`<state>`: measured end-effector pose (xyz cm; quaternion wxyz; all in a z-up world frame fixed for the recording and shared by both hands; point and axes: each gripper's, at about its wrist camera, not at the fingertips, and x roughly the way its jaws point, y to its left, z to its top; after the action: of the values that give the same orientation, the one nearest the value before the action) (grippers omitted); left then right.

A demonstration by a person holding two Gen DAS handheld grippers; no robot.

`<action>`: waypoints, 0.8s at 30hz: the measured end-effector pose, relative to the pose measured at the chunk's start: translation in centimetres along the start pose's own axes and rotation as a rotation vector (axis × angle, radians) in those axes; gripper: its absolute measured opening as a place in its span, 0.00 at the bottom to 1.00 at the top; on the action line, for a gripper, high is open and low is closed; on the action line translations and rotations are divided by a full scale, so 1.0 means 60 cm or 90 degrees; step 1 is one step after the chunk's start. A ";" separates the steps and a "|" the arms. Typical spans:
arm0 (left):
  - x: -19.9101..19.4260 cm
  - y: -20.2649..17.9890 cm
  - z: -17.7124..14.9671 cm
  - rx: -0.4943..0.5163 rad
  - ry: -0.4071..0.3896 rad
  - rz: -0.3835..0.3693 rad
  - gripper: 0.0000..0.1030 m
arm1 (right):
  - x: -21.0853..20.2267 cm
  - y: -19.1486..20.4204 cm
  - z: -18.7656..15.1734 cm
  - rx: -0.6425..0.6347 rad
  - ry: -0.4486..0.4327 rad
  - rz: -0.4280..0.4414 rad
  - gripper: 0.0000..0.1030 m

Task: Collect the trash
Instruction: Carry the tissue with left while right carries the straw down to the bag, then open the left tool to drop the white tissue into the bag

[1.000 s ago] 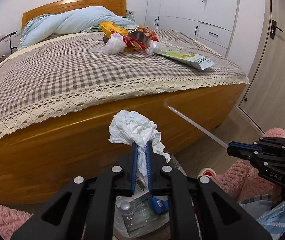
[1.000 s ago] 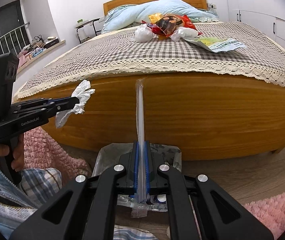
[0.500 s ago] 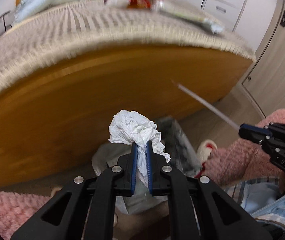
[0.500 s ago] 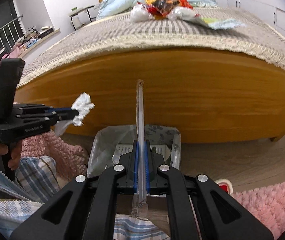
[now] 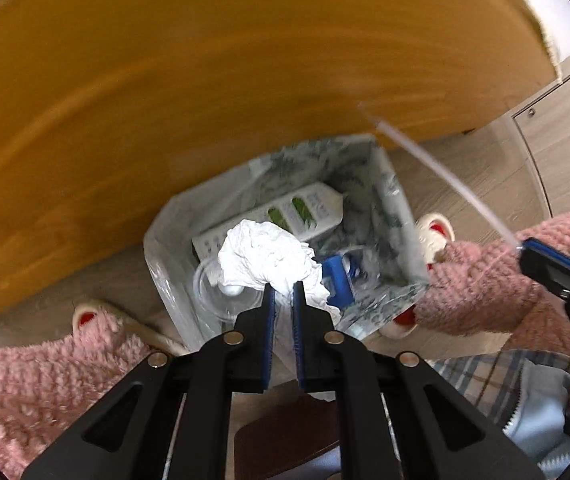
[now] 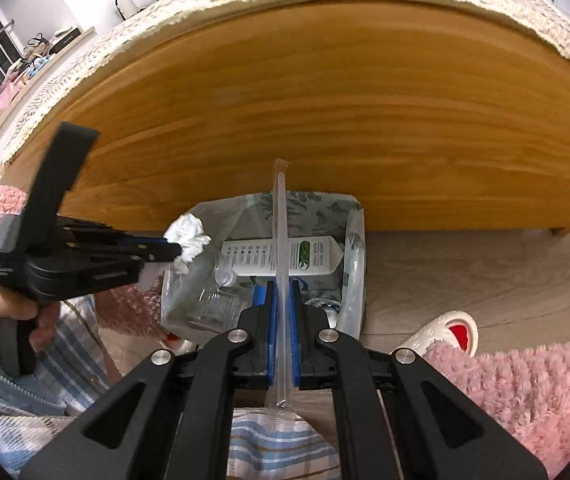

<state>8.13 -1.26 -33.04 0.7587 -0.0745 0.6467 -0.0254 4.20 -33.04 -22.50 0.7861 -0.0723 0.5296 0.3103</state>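
Note:
My left gripper (image 5: pixel 283 294) is shut on a crumpled white tissue (image 5: pixel 263 258), held right over the open bin (image 5: pixel 157 252), which is lined with a clear bag. From the right wrist view the tissue (image 6: pixel 187 236) hangs over the bin's left rim (image 6: pixel 355 216). My right gripper (image 6: pixel 283 292) is shut on a long clear wrapped straw (image 6: pixel 279 220) that points up over the bin; the straw (image 5: pixel 437 172) crosses the left wrist view too. Inside the bin lie a white carton (image 6: pixel 309 256), a clear plastic bottle (image 6: pixel 205 292) and a blue item (image 5: pixel 337 280).
The wooden bed frame (image 6: pixel 325 112) stands just behind the bin, with a checked cover (image 6: pixel 85 56) hanging over its edge. A person's pink fuzzy trouser legs (image 5: pixel 45 384) and slippers (image 6: pixel 445 332) flank the bin. Wood floor (image 6: pixel 485 272) lies to the right.
Both grippers have tilted down and come closer to the bin. The bed top with its remaining litter has left both views. Tissue and straw stay gripped.

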 end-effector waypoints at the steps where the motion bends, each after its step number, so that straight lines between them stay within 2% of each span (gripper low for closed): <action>1: 0.008 0.000 0.001 -0.004 0.009 -0.006 0.06 | 0.002 0.001 0.000 0.001 0.004 0.000 0.06; 4: 0.021 -0.004 -0.002 -0.007 0.023 -0.017 0.06 | 0.005 -0.001 -0.002 0.003 0.016 -0.002 0.06; 9: 0.026 -0.011 -0.002 -0.007 0.027 -0.008 0.08 | 0.010 0.001 -0.001 0.006 0.028 -0.007 0.06; 12: 0.025 -0.009 -0.002 -0.012 0.029 -0.007 0.23 | 0.011 0.002 0.001 0.007 0.032 -0.008 0.06; 13: 0.025 -0.008 -0.001 -0.015 0.029 -0.010 0.31 | 0.013 0.005 0.003 0.007 0.033 -0.008 0.06; 14: 0.025 -0.007 0.000 -0.017 0.030 -0.010 0.43 | 0.013 0.006 0.003 0.006 0.034 -0.008 0.06; 17: 0.024 -0.004 0.002 -0.023 0.024 -0.003 0.62 | 0.015 0.006 0.003 0.005 0.036 -0.009 0.06; 20: 0.030 0.003 0.002 -0.037 0.033 0.008 0.73 | 0.018 0.004 0.002 0.008 0.038 -0.010 0.06; 24: 0.041 0.016 0.000 -0.059 0.058 0.023 0.74 | 0.021 0.004 0.004 0.007 0.042 -0.012 0.06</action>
<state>8.49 -0.65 -35.61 0.7245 -0.0963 0.6824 0.0147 4.53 -32.21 -23.47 0.7715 -0.0828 0.5563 0.2976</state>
